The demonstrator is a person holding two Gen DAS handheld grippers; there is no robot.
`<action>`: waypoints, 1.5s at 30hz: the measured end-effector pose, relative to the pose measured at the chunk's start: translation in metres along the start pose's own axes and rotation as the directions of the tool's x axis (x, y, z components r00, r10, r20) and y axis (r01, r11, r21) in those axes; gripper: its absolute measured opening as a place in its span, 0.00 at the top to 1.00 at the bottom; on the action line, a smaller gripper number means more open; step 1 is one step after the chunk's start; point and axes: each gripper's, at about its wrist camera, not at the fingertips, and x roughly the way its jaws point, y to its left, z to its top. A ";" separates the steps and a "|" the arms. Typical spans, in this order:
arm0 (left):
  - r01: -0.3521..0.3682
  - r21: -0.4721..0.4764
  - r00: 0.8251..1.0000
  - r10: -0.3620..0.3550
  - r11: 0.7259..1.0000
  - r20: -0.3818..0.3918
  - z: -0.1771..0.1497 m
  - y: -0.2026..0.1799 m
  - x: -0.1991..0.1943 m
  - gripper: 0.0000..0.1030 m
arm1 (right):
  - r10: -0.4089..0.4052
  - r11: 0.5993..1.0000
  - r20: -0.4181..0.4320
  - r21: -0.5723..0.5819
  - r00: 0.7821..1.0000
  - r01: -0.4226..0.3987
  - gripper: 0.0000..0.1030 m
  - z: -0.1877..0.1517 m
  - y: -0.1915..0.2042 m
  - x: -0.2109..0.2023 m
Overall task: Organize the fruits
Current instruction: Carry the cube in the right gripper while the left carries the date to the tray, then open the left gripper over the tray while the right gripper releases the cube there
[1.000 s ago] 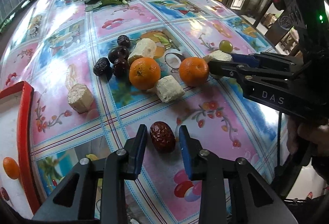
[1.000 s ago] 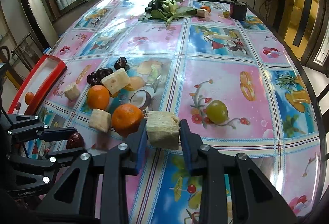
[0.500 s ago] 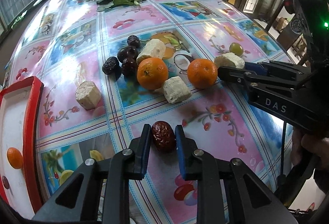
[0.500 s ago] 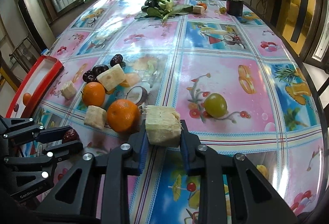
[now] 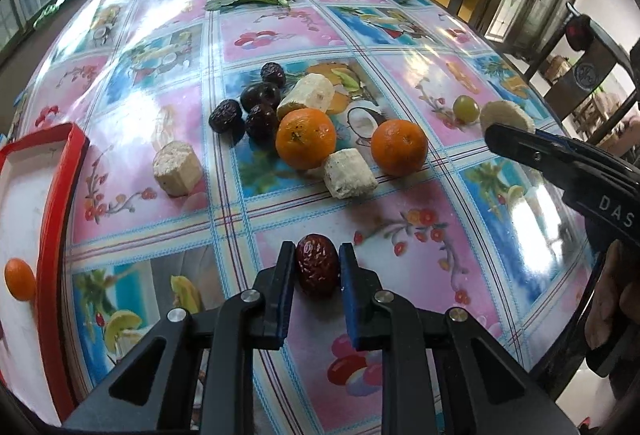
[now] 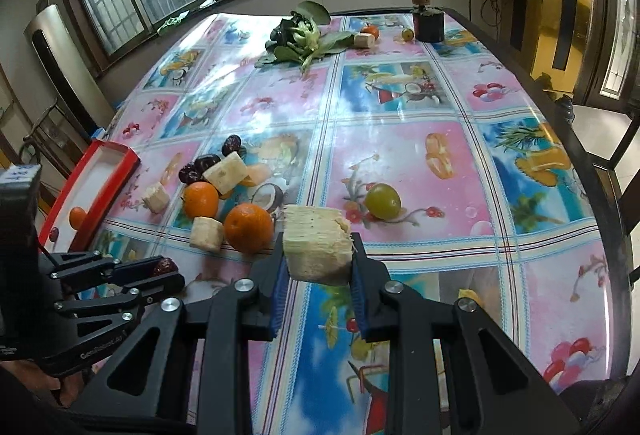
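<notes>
Between the blue pads of the left gripper (image 5: 317,269), a wrinkled dark-red dried date (image 5: 317,269) is being pinched across its middle, nearer the camera than the red-rimmed white tray (image 5: 62,171); it is judged light and slightly soft. A pale fibrous sugarcane chunk (image 6: 316,245), stiff and rough, is being clamped by the right gripper (image 6: 318,267), well apart from that tray.

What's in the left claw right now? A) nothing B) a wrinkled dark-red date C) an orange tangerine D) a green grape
B: the left claw is shut on the wrinkled dark-red date, with both blue-padded fingers pressed against its sides, while the two orange tangerines and the green grape lie on the tablecloth.
</notes>
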 end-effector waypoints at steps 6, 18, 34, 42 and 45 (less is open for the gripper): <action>-0.014 -0.043 0.999 0.016 0.999 0.034 -0.006 0.018 -0.022 0.80 | 0.028 0.999 0.010 -0.030 1.000 -0.028 0.72 0.006 0.022 -0.005; -0.173 -0.221 0.968 0.206 0.960 0.140 -0.037 0.115 -0.116 0.81 | 0.198 0.951 -0.028 -0.236 0.980 -0.198 0.72 0.018 0.151 0.000; -0.392 -0.368 0.908 0.418 0.843 -0.010 -0.111 0.235 -0.126 0.81 | 0.314 0.799 -0.214 -0.467 0.925 -0.380 0.72 -0.023 0.328 0.047; -0.361 -0.343 0.928 0.370 0.868 -0.041 -0.120 0.243 -0.109 0.80 | 0.265 0.812 -0.260 -0.460 0.928 -0.361 0.72 -0.041 0.340 0.071; -0.357 -0.324 0.931 0.362 0.876 -0.047 -0.120 0.240 -0.103 0.80 | 0.251 0.821 -0.258 -0.453 0.933 -0.346 0.71 -0.044 0.341 0.074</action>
